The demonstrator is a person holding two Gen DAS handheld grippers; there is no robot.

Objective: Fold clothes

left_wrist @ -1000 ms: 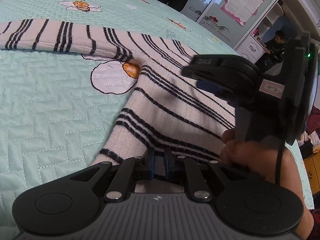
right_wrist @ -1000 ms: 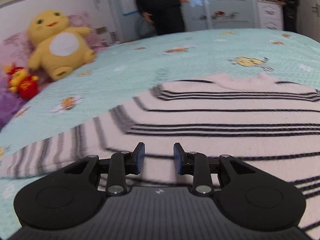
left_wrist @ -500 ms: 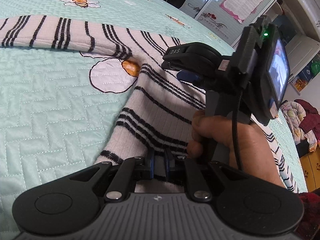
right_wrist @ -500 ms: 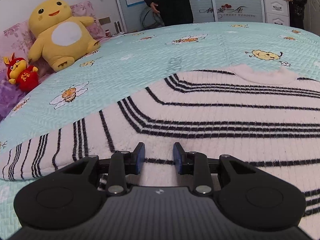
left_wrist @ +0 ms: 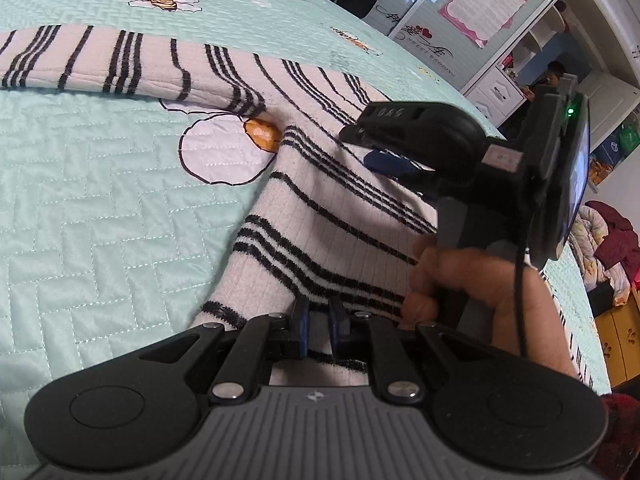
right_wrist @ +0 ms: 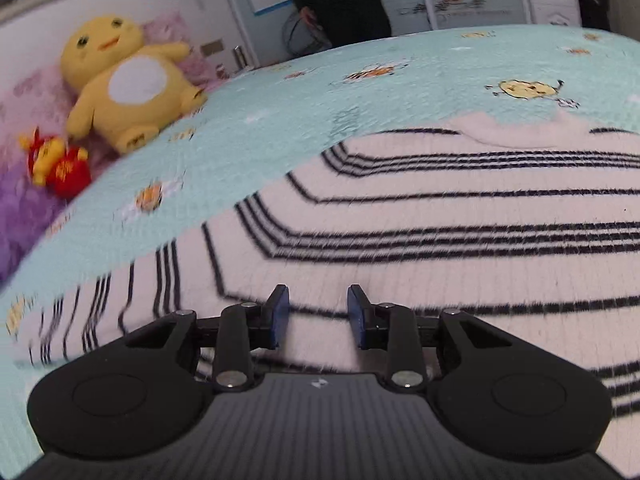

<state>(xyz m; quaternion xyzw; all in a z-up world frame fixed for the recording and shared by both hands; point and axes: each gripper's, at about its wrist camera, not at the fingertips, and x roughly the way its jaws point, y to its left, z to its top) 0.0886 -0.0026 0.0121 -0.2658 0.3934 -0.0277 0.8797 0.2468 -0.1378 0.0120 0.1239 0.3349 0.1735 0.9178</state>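
Seemingly, left claw (left_wrist: 316, 317) pinches sweater (left_wrist: 320, 216) — hem.

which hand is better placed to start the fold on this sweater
Left, probably. The left tongs are already shut on the hem edge of the striped sweater, ready to lift it over. The right tongs are open above the sweater's body, gripping nothing.

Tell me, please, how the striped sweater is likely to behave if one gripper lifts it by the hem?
The striped sweater looks like soft ribbed knit, so it would probably droop and stretch rather than hold shape. Its fuzzy surface should grip well, not slip. The sleeve, spread across the quilt, would likely drag behind.
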